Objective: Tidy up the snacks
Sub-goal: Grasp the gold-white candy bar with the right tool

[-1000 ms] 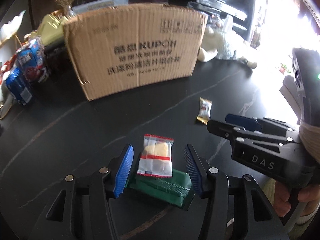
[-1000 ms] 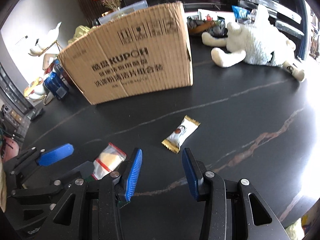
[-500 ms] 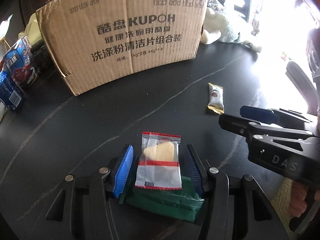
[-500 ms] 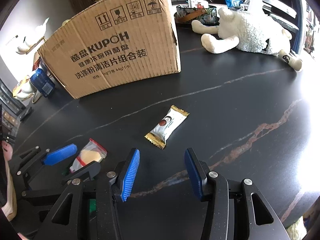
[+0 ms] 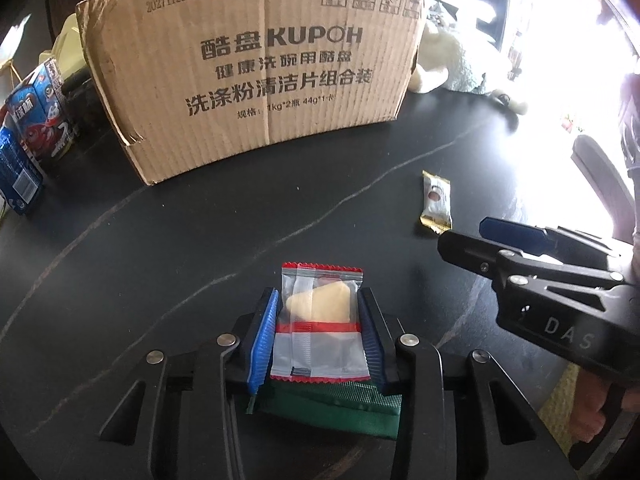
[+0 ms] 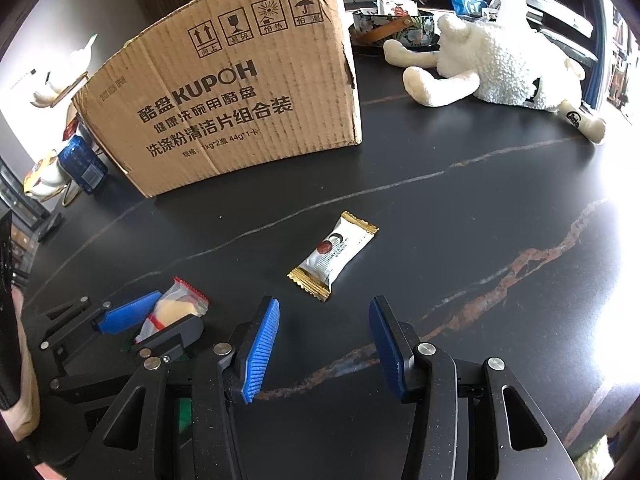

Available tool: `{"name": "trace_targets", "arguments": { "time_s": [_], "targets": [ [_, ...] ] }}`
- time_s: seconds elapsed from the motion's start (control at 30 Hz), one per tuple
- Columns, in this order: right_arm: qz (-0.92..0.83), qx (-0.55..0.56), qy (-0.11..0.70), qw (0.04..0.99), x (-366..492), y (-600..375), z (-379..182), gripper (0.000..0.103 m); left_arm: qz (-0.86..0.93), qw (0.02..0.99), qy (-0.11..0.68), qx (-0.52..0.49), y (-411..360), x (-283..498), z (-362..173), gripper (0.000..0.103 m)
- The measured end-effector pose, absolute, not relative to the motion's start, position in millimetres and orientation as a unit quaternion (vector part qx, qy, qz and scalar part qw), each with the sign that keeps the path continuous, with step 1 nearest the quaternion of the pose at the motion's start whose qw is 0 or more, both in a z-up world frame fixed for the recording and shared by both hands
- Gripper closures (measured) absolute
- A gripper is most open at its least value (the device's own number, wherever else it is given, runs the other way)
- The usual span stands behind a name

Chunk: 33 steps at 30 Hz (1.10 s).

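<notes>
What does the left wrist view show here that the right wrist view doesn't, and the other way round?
Left wrist only: the left claw closing on the clear red-edged snack packet with its pads at the packet's sides, the whole green packet beneath it, and red-and-blue drink cartons.
Right wrist only: the whole white plush sheep, a patterned bowl, and the right claw's empty open gap.
Both: the cardboard box, the gold-edged white snack, the black table.

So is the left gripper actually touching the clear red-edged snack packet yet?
Touching. The left wrist view shows the left gripper with both blue pads against the sides of the clear packet, no gap either side; its jaws have just been closing.
</notes>
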State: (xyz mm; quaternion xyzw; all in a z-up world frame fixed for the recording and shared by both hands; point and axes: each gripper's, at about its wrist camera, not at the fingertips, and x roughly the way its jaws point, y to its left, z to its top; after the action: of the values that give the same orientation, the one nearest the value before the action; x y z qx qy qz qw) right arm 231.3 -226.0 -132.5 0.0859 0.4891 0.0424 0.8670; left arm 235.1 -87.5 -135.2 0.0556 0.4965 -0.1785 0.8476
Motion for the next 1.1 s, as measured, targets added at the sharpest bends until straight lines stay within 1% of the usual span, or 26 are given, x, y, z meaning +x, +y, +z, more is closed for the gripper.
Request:
{"name": "trace_targets", "arguments": {
  "time_s": [0.37,0.73,0.97,1.1],
  "targets": [
    [0.047,0.081,0.456,0.885,242,-219,-126,0.055,-0.196,0.85,0.489,-0.027,-58,242,-121,0.063],
    [0.019,0.071,0.456,0.887,260,-219,-136,0.055,-0.198,0.858,0.471,-0.047,-46,244,-111,0.064],
    [0.012,0.052,0.459,0.887,266,-216,-142,0.055,-0.199,0.859,0.47,-0.036,-45,245,-110,0.064],
    [0.009,0.046,0.457,0.888,266,-215,-142,0.056,-0.204,0.856,0.475,-0.011,-60,247,-115,0.061]
  ]
}}
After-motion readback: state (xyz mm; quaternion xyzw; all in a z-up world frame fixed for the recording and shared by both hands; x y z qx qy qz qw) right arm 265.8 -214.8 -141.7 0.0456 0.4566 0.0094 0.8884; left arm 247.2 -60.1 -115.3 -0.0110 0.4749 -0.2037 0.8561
